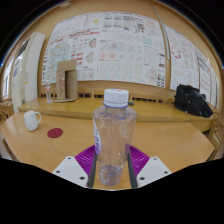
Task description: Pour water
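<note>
The wooden tabletop (pixel 170 140) carries a white cup (pixel 33 120) at ten o'clock and a red coaster (pixel 55 132) beside it. The tongs (pixel 112 165) grip the capped water bottle (pixel 113 135) upright between their pads.

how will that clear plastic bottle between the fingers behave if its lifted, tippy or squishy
The bottle looks tall and narrow, so it may tip if nudged near its white cap. Its thin, clear ribbed wall will probably flex under a hard squeeze. It stands between the gripper fingers; whether they press it is unclear, and its smooth plastic could slip.
</note>
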